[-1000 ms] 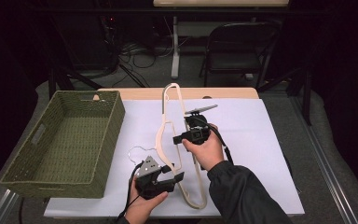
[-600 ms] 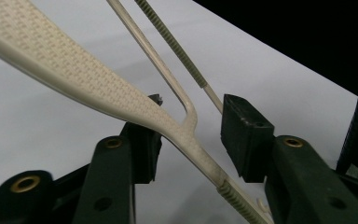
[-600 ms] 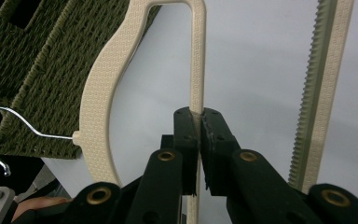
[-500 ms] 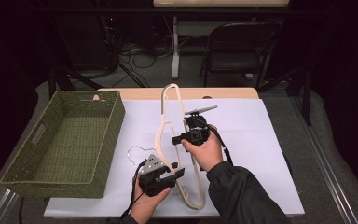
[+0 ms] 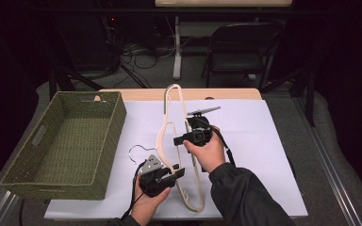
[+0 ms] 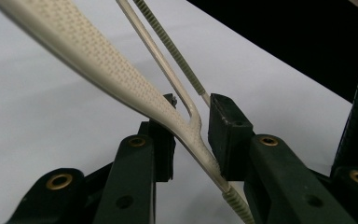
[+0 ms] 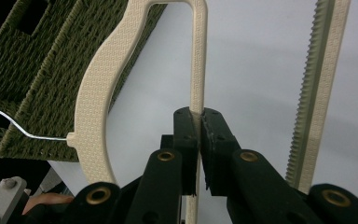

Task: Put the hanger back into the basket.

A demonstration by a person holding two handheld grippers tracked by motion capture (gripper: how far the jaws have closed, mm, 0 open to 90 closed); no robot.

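Hanger: cream textured plastic clothes hanger (image 5: 169, 136) lifted off the white tabletop (image 5: 264, 141).
Right gripper (image 7: 199, 122): clamped tight on its thin bar.
Left gripper (image 6: 191, 135): jaws just been closing around the hanger's corner, not quite pinching yet.

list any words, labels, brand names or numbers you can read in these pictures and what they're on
None: no readable text in any view.
The cream hanger bears only a fine raised texture and a ridged bar, no lettering.
The woven basket, the white table cover and the jaws of both hand-held grippers carry no marks or labels.
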